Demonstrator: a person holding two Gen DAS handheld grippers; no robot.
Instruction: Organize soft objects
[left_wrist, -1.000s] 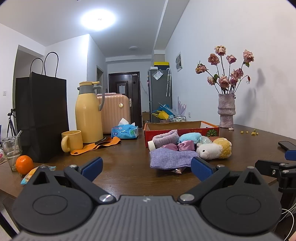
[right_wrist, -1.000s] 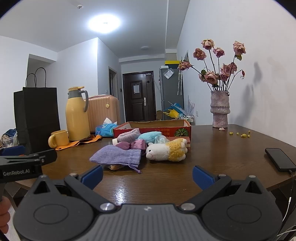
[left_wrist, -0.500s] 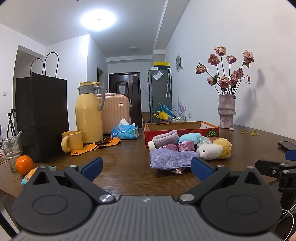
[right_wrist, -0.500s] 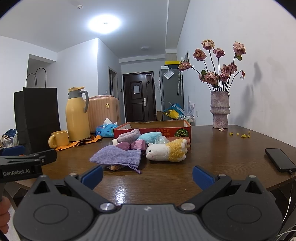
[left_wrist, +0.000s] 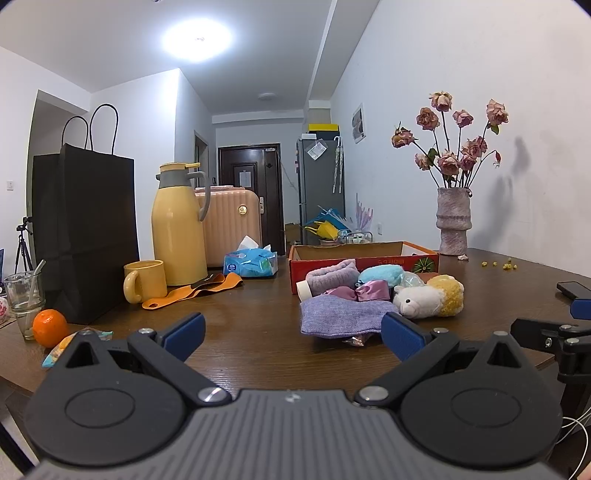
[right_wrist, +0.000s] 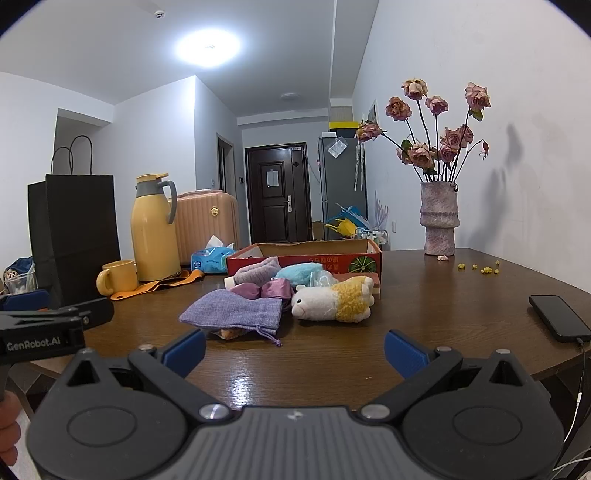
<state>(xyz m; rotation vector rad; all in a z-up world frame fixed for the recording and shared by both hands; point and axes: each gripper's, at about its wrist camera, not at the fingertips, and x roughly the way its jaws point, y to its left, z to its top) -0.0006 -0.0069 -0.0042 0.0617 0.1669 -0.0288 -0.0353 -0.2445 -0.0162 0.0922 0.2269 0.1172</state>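
A heap of soft things lies mid-table in front of a red cardboard box (left_wrist: 364, 254) (right_wrist: 306, 256): a purple drawstring pouch (left_wrist: 341, 319) (right_wrist: 234, 312), a white and yellow plush sheep (left_wrist: 428, 297) (right_wrist: 334, 301), a pink satin bow (left_wrist: 364, 290) (right_wrist: 264, 290), a rolled mauve towel (left_wrist: 330, 275) (right_wrist: 256, 269) and a light blue plush (left_wrist: 382, 273) (right_wrist: 299, 271). My left gripper (left_wrist: 291, 330) hovers open near the table's front edge, short of the pouch. My right gripper (right_wrist: 293, 349) is open too, in front of the sheep. Both hold nothing.
On the left stand a black paper bag (left_wrist: 85, 232), a yellow thermos (left_wrist: 179, 232), a yellow mug (left_wrist: 146, 280), an orange strap (left_wrist: 192, 293), a tissue pack (left_wrist: 251, 262), a glass (left_wrist: 24, 299) and an orange (left_wrist: 50, 326). A vase of roses (right_wrist: 439, 221) and a phone (right_wrist: 557, 321) are at the right.
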